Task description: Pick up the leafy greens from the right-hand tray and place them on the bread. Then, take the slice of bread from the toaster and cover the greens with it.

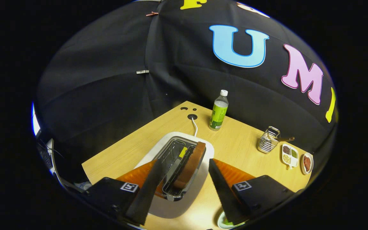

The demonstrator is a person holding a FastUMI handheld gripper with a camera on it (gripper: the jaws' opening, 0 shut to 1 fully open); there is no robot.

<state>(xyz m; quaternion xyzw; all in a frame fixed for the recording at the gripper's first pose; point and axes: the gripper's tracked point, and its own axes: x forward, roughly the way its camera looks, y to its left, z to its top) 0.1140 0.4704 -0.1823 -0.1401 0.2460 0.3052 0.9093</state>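
Straddling the toaster (174,172), the wide-spread gripper (184,167) seemingly flanks the bread slice (190,166) untouched.

A wooden table (235,143) carries everything here. At its far corner, toward 12 o'clock, sits a round cable hole (192,117), with a white cord (195,127) running out of it. Just beside that, toward 1 o'clock, a bottle (218,110) with a green label and white cap stands upright. Well apart from it, toward 2 o'clock, is a wire basket (269,140) with a wooden handle (285,139) sticking out. Just beside the basket lie a divided white dish (289,155) of seeds and a small plate (307,163) holding something reddish-brown.
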